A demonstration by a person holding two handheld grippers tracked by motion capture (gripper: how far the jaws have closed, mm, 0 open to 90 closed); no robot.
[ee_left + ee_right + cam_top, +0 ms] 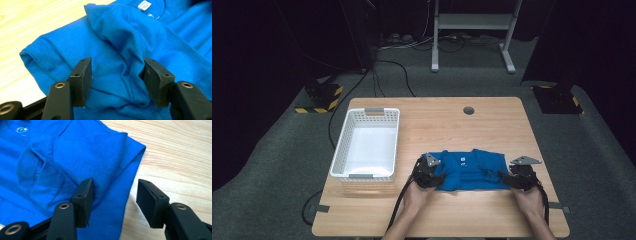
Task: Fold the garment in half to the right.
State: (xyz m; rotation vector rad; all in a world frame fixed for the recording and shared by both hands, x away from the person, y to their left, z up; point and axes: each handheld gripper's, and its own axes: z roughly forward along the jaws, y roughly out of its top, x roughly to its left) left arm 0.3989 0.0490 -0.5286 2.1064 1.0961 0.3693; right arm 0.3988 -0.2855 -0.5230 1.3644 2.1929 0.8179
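Note:
A blue T-shirt (469,170) lies folded on the wooden table (442,120), near its front edge. My left gripper (439,180) is at the shirt's left end. In the left gripper view its jaws stand apart over rumpled cloth (112,37), and a raised fold leans against the right pad (152,80). The white neck label (144,5) shows at the top. My right gripper (504,179) is at the shirt's right end. Its jaws straddle the shirt's hemmed edge (75,152) without pinching it: one pad (86,200) rests over cloth, the other is over bare wood.
A white slatted basket (339,150), with nothing in it, stands at the table's left side, close to the left hand. A round cable hole (468,110) sits near the far edge. Bare wood lies behind the shirt and to its right.

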